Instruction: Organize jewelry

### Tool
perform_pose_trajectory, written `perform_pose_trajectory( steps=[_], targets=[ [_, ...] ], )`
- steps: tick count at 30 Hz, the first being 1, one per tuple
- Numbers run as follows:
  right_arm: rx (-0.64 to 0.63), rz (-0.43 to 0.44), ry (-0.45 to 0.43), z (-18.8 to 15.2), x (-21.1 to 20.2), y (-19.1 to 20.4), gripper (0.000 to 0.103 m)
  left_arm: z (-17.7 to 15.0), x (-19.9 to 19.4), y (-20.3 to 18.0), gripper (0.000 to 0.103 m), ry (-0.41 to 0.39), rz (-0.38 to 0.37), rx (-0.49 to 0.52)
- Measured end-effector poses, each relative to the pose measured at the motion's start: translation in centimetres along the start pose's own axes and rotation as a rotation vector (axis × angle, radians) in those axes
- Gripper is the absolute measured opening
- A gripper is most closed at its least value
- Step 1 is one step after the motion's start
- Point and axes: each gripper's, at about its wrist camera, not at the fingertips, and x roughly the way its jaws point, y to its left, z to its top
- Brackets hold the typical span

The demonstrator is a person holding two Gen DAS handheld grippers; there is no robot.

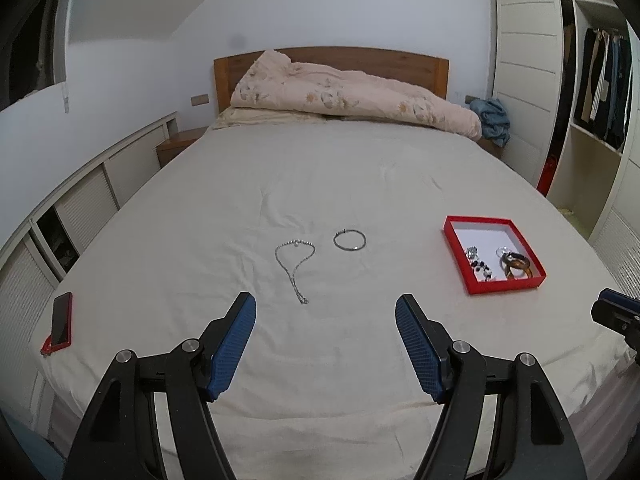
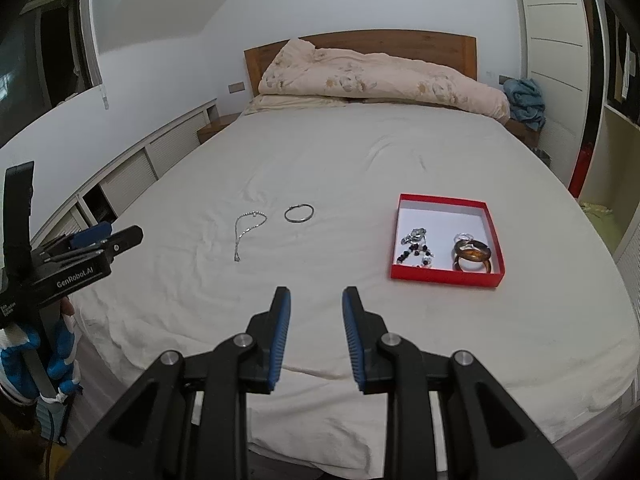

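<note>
A silver necklace [image 1: 295, 266] [image 2: 246, 232] lies loose on the white bed sheet, and a thin silver bangle [image 1: 349, 239] [image 2: 299, 213] rests just right of it. Further right stands a red tray [image 1: 456, 240] [image 2: 444, 274] holding amber bangles [image 1: 518, 266] [image 2: 472, 254] and beaded pieces [image 1: 480, 266] [image 2: 416, 250]. My left gripper [image 1: 325, 308] hovers open over the near part of the bed, short of the necklace, with nothing between its blue pads. My right gripper [image 2: 315, 294] is held over the near bed edge, left of the tray, its jaws narrowly apart and empty.
A dark phone in a red case [image 1: 62, 320] lies at the bed's left edge. A pink floral duvet [image 1: 352, 94] is heaped by the wooden headboard. White slatted cabinets [image 1: 80, 200] line the left wall. An open wardrobe with hanging clothes [image 1: 600, 80] stands right.
</note>
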Motion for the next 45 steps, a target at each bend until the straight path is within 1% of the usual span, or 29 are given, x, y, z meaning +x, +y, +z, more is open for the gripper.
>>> perform_pose_trajectory(
  steps=[5,8,12,16,20,24,28,35,41,45],
  targets=[
    [0.001,0.01,0.008,-0.3,0.5,0.0,0.026,-0.4,0.6,-0.2,0.072,0.016,0.0,0.002],
    [0.0,0.013,0.017,-0.5,0.9,0.2,0.026,-0.8,1.0,-0.1,0.074,0.028,0.001,0.0],
    [-0.005,0.019,0.029,-0.7,1.4,0.3,0.026,-1.1,1.6,0.3,0.075,0.049,0.004,-0.017],
    [0.002,0.033,0.032,-0.5,2.2,0.2,0.026,-1.3,2.4,0.9,0.075,0.074,0.012,-0.029],
    [0.012,0.054,0.042,-0.4,3.4,-0.1,0.026,-1.6,3.4,1.8,0.075,0.096,0.036,-0.037],
    [0.023,0.076,0.072,-0.7,5.3,-0.3,0.026,-2.0,5.0,2.8,0.075,0.124,0.059,-0.054],
    [0.026,0.078,0.116,-0.9,7.6,-0.6,0.026,-2.6,7.2,4.0,0.075,0.16,0.068,-0.083],
    [0.038,0.076,0.18,-0.7,12.1,-1.4,0.026,-3.4,11.8,5.7,0.075,0.234,0.064,-0.115],
    [0.021,0.087,0.233,0.2,16.2,-1.5,0.026,-3.2,15.3,7.0,0.075,0.271,0.057,-0.147],
    [-0.012,0.095,0.266,0.9,18.9,-1.3,0.026,-2.8,17.6,7.7,0.075,0.292,0.053,-0.155]
  ],
)
